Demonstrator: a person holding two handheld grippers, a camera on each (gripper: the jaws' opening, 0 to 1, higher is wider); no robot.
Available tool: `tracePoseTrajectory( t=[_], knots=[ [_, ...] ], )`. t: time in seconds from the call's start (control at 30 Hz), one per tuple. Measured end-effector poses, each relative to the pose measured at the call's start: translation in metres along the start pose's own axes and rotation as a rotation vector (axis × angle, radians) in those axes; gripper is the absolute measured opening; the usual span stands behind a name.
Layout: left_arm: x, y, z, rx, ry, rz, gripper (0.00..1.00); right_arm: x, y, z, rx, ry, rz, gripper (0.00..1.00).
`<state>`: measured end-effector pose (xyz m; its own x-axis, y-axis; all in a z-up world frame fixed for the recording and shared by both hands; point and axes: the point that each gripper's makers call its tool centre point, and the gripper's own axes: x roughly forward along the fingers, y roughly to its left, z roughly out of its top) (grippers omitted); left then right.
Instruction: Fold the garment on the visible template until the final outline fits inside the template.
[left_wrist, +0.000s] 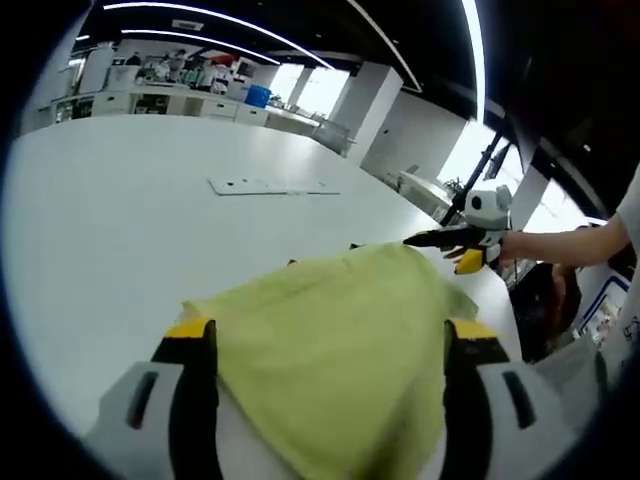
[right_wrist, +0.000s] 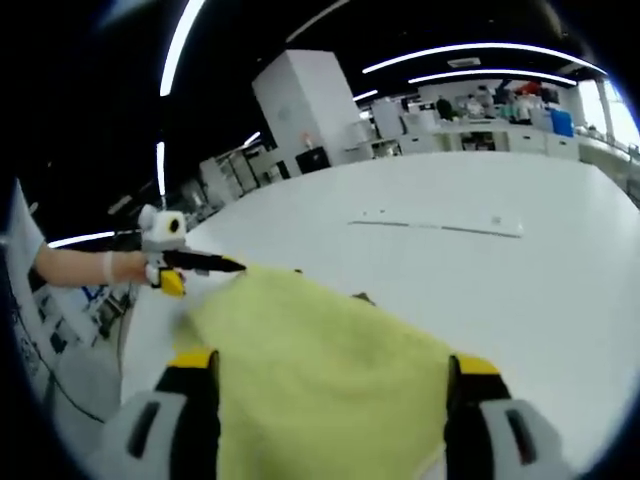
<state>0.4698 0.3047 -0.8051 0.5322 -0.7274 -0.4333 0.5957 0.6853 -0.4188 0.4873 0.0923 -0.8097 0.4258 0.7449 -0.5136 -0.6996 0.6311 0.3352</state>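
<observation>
A yellow-green garment (left_wrist: 340, 350) is seen spread on the white bench (left_wrist: 120, 230), draped between the wide-set jaws of the left gripper (left_wrist: 330, 400) in the left gripper view. Whether that gripper clamps the cloth cannot be told. At the garment's far edge, the right gripper (left_wrist: 440, 240) is held by a hand (left_wrist: 520, 245), its jaws narrowed at the fabric edge. In the right gripper view the garment (right_wrist: 320, 370) lies between wide jaws, and a flat strip (right_wrist: 440, 227) lies further off on the bench.
</observation>
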Motion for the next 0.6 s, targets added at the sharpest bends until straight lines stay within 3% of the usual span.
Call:
tracePoseTrajectory(
  t=[0.27,0.6],
  knots=[
    [-0.007,-0.006,0.003,0.021,-0.007,-0.012,0.97,-0.006,0.005,-0.001,-0.023,-0.005,-0.012,1.0],
    [-0.025,-0.012,-0.001,0.045,0.008,-0.006,0.99,-0.031,0.006,-0.007,-0.016,-0.007,-0.043,1.0]
  ],
)
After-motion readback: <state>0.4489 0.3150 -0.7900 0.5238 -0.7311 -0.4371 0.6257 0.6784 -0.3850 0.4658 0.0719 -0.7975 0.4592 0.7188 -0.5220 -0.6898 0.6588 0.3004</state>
